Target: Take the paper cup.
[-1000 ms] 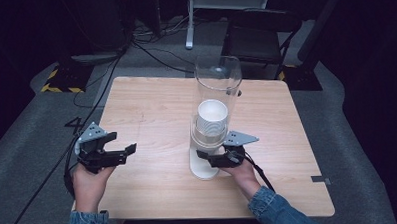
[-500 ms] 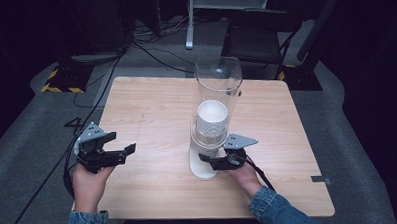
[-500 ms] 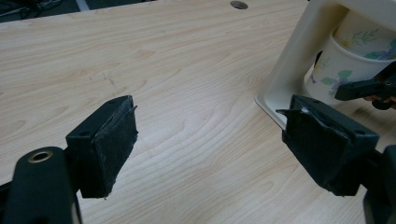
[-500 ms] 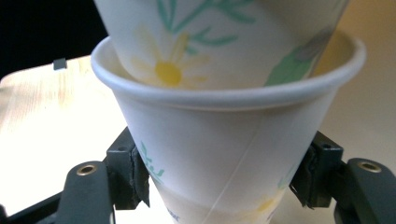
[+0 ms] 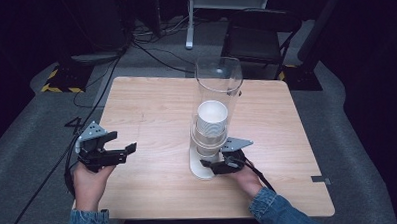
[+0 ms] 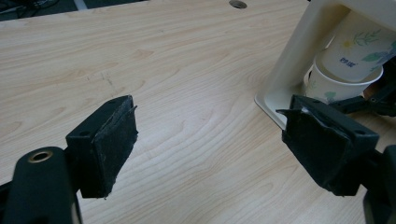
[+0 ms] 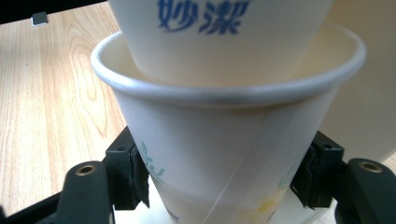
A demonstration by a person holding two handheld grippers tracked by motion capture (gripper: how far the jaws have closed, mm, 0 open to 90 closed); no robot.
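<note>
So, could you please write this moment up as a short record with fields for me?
Setting: wooden table, dark room
Dispenser: cream cup dispenser with a clear tube, standing upright on the table
Cups: paper cups stacked in the tube; bottom cup hangs below the next cup
Right gripper: jaws against both sides of the bottom cup
Left gripper: open, holding nothing, over bare table left of the dispenser
Cup print: blue characters, green leaf pattern

White paper cups point(image 7: 224, 140) nested upright, in dispenser point(image 5: 218, 86)
</note>
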